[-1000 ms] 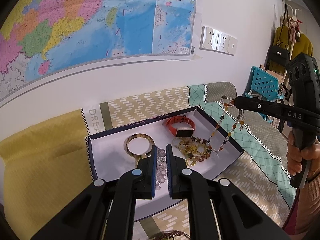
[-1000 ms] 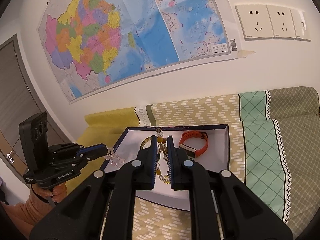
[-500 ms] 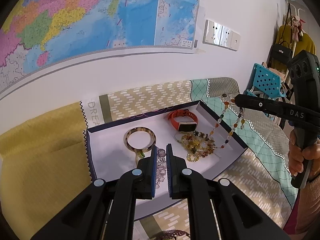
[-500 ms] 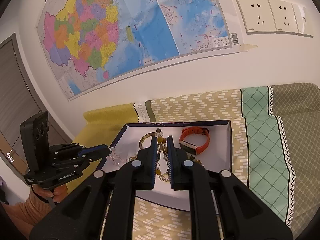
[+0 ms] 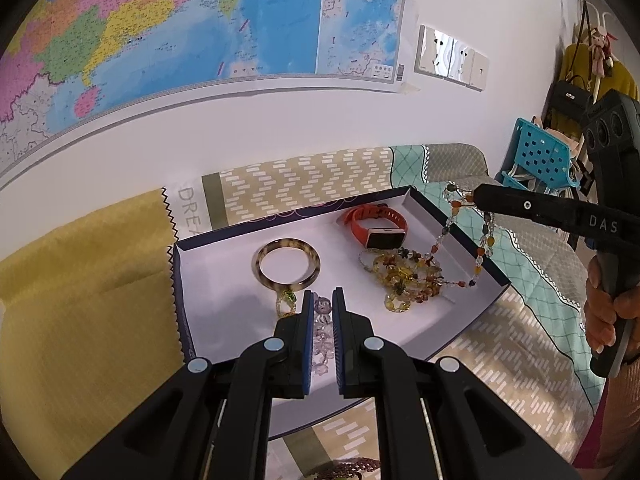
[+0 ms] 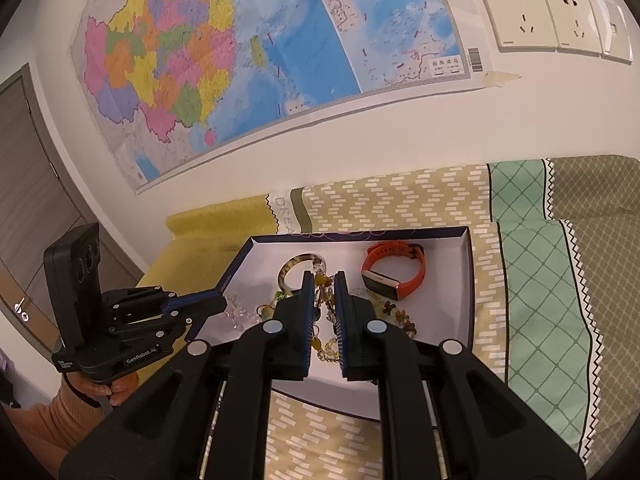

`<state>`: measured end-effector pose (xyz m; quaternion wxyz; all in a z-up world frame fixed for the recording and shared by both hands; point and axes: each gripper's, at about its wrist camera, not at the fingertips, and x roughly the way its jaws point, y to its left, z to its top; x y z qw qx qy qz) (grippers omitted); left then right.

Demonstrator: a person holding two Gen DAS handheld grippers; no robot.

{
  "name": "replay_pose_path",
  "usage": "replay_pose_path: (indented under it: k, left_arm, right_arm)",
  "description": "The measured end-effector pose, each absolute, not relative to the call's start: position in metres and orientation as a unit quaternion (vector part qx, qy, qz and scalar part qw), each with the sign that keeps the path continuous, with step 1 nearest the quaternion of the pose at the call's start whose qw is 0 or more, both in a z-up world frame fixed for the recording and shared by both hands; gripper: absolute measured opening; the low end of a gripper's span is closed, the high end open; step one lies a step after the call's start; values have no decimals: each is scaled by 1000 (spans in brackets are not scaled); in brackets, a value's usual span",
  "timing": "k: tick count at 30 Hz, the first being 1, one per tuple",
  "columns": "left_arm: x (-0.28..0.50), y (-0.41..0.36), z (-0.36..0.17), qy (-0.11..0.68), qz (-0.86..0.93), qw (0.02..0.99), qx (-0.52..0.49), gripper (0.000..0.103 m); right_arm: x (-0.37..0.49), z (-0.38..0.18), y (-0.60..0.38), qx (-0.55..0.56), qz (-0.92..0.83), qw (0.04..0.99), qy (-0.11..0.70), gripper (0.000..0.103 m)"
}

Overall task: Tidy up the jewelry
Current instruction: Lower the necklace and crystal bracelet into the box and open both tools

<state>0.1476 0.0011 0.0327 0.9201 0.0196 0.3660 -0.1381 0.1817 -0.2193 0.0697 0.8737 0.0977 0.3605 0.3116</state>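
Note:
A navy-edged white tray [image 5: 224, 280] [image 6: 452, 320] lies on a patterned cloth. In it are a tortoiseshell bangle [image 5: 288, 262] [image 6: 289, 270], an orange smartwatch [image 5: 378, 224] [image 6: 394, 274], an amber bead pile [image 5: 408, 276] and a small green-gold piece [image 5: 286, 300]. My left gripper [image 5: 320, 300] [image 6: 218, 304] is shut on a clear crystal bead bracelet [image 5: 323, 332] over the tray's front. My right gripper [image 6: 322, 280] [image 5: 476, 198] is shut on a multicoloured bead necklace [image 5: 456, 236] [image 6: 324, 320], whose lower end trails to the bead pile.
The cloth [image 5: 80, 300] covers the table against a white wall with a map [image 5: 160, 40] and sockets [image 6: 552, 16]. A dark bead string [image 5: 348, 466] lies at the front edge. A blue chair [image 5: 540, 156] and hanging bags [image 5: 576, 92] stand at right. A door [image 6: 28, 200] is left.
Both grippers have lowered slightly toward the tray. The necklace hangs lower, with more of it resting in the tray. Both stay shut.

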Motion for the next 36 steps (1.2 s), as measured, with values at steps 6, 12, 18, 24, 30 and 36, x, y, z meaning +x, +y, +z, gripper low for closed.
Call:
replay_pose_path:
  k: [6,12,18,24,30,36]
  left_arm:
    - [149,3,27,372,-134,918,17,7]
    - [150,5,25,374,-131,918,18,7]
    - [152,4,20,381,-127,916,19,7]
    - [152,6,15,387,-126,914,14,7]
    - [153,5,13,390,-126,912,14,7]
    - [153,7,10,394,-121,911,7,10]
  right_arm:
    - [183,63,-217,99,312,870,369,10]
    - [183,57,-214,98,315,866,375,10]
    - [184,50,-209,97,316,862,384,10]
    - [186,42,-207,98,318,856,394,10]
    - [189,35,-207,98,313,855,403,10]
    - [195,21,-210,101,303,847,424,13]
